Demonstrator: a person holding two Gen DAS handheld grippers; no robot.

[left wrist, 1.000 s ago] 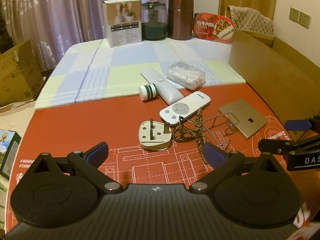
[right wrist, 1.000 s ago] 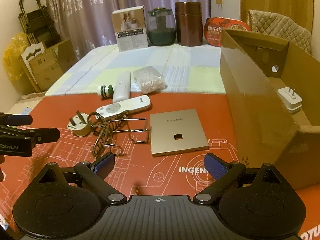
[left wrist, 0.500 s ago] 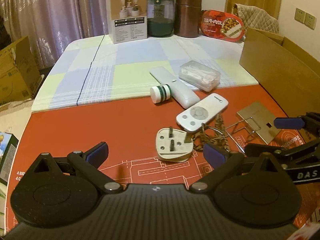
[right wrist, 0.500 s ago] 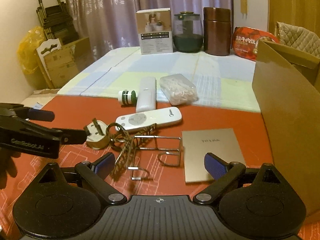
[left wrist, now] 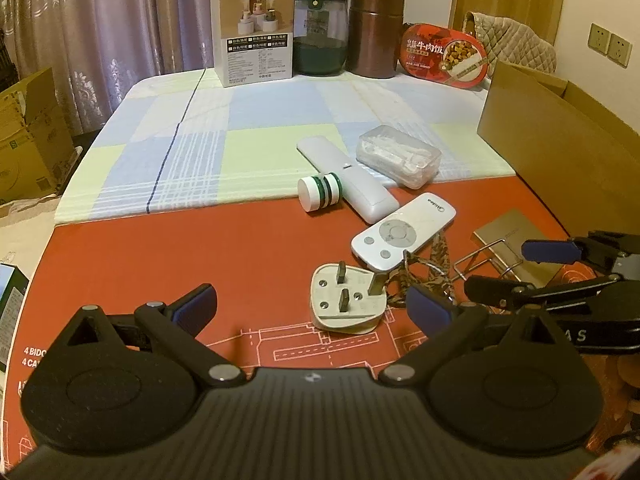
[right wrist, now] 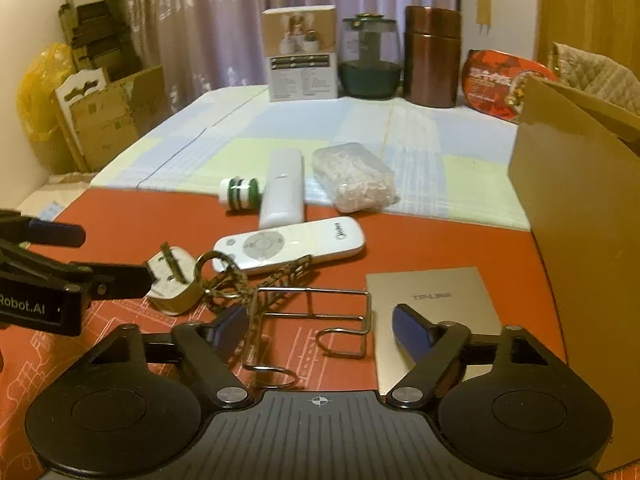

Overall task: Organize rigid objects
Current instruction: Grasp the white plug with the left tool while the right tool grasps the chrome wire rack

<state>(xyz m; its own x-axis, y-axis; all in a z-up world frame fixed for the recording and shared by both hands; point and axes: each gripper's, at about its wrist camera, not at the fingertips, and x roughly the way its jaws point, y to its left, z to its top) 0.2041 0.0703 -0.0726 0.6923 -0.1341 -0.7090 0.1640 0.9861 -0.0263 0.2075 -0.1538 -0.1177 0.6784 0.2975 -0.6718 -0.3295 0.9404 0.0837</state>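
My right gripper (right wrist: 320, 324) hangs low over the red mat. Its jaws are closing around a bent wire rack (right wrist: 308, 312), and the pads stand a little clear of the wire on both sides. A gold flat plate (right wrist: 432, 300) lies under the right finger. My left gripper (left wrist: 312, 308) is open, with a white three-pin plug (left wrist: 348, 300) just ahead between its fingertips, untouched. A patterned strap with a ring (right wrist: 232, 280) lies between the plug and the rack. Beyond lie a white remote (left wrist: 404, 232), a long white remote (left wrist: 348, 180), a green-banded jar (left wrist: 320, 192) and a clear plastic box (left wrist: 400, 156).
A tall open cardboard box (right wrist: 580, 220) stands close on the right. At the table's far edge stand a white carton (left wrist: 252, 36), a glass jar (left wrist: 320, 36), a brown canister (left wrist: 376, 32) and a red food pack (left wrist: 444, 56). Cardboard boxes (right wrist: 112, 116) sit on the floor at left.
The right gripper moved left from the gold plate to the wire rack and its jaws narrowed. The left gripper shifted left and closer to the plug, still wide open.
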